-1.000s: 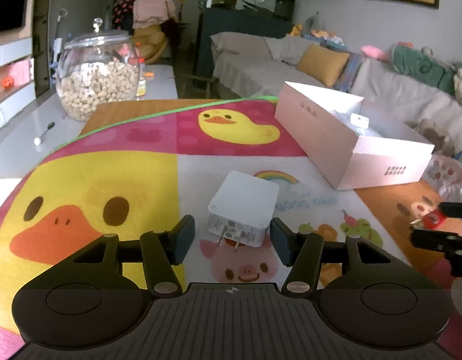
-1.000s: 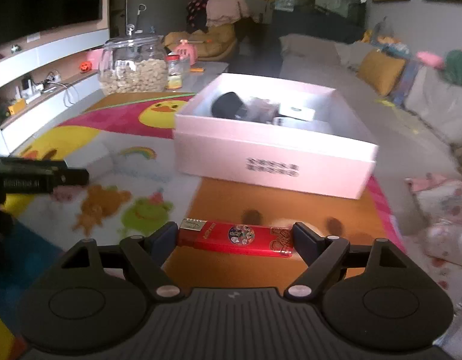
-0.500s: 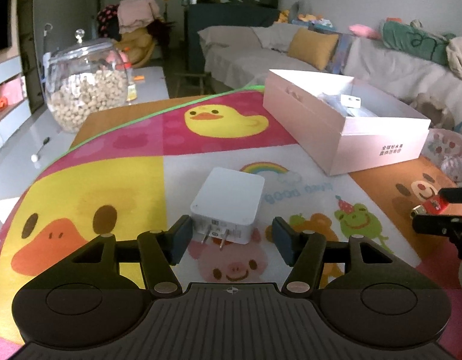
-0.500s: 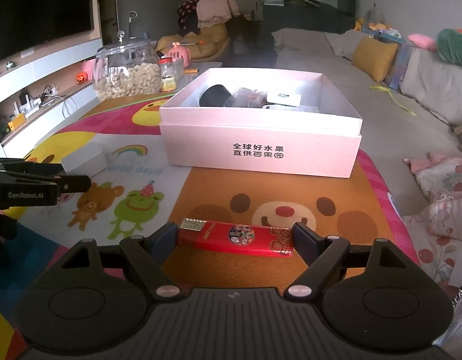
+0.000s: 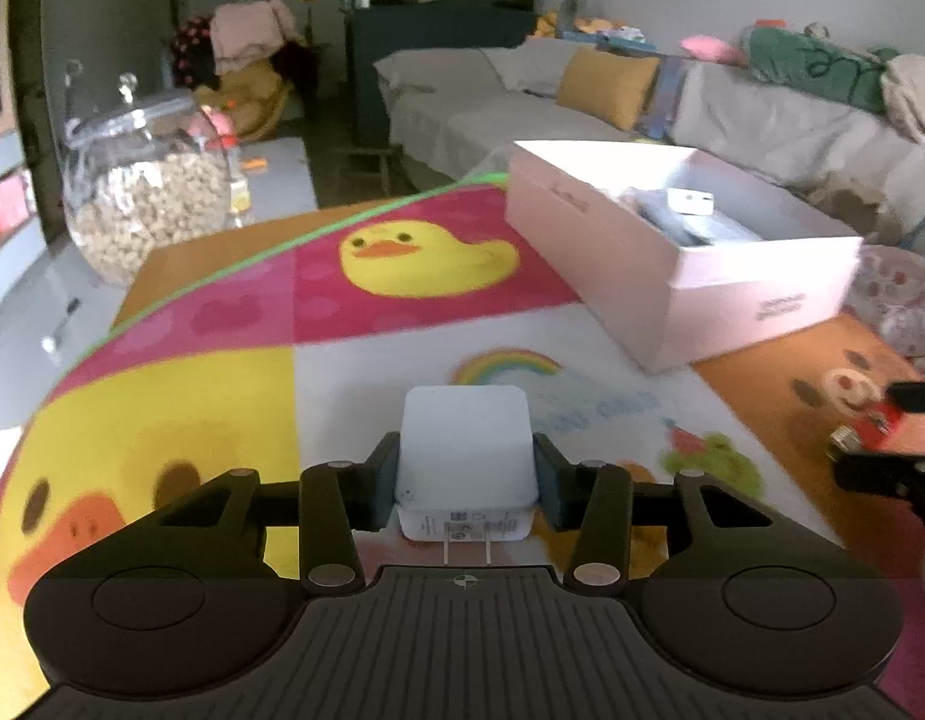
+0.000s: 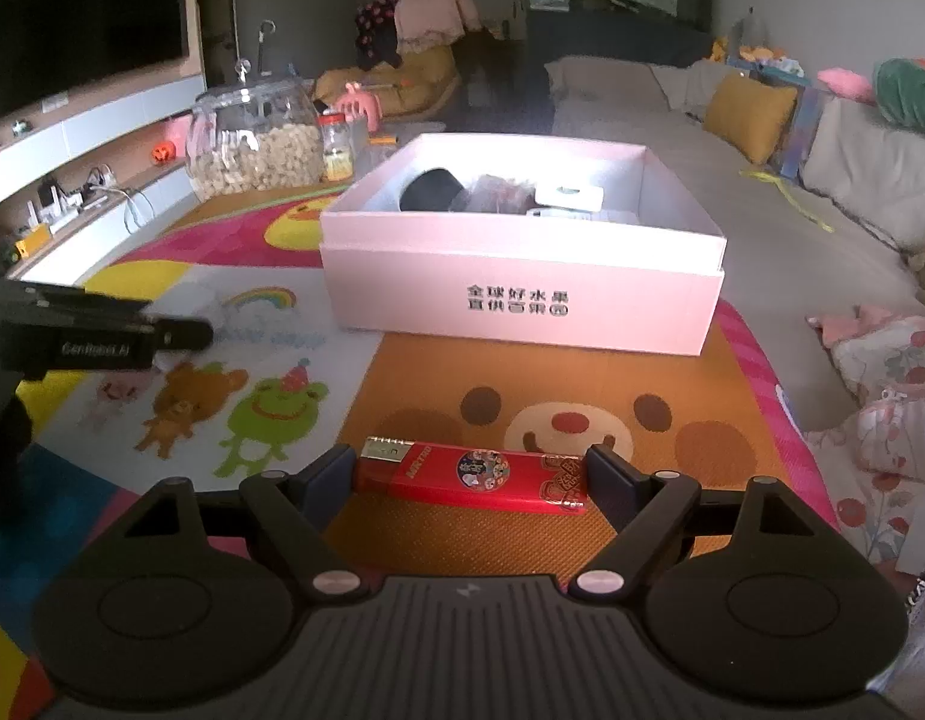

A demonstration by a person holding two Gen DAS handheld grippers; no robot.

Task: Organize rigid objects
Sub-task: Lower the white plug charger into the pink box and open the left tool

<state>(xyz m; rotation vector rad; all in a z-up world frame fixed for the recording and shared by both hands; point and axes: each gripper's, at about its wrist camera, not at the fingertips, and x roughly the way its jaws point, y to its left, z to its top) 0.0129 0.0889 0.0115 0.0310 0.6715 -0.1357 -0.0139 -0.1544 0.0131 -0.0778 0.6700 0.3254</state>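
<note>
A white plug-in charger (image 5: 465,438) lies on the cartoon play mat (image 5: 402,336), prongs toward the camera. My left gripper (image 5: 467,483) has it between its jaws, which are closing, and both pads touch its sides. My right gripper (image 6: 471,480) is shut on a slim red box (image 6: 471,471), held crosswise just above the orange part of the mat. The open pink box (image 6: 522,276) stands beyond it, holding a black object and white items. In the left wrist view the pink box (image 5: 672,276) is at the right, with the right gripper (image 5: 882,438) lower right.
A big glass jar of nuts (image 5: 144,204) stands at the mat's far left corner, a small yellow-filled jar (image 6: 337,147) beside it. A grey sofa (image 5: 582,108) runs behind and to the right. The left gripper (image 6: 102,336) reaches in from the left in the right wrist view.
My left gripper has moved forward around the charger and its jaws have closed in on the charger's sides. The right gripper keeps its hold on the red box.
</note>
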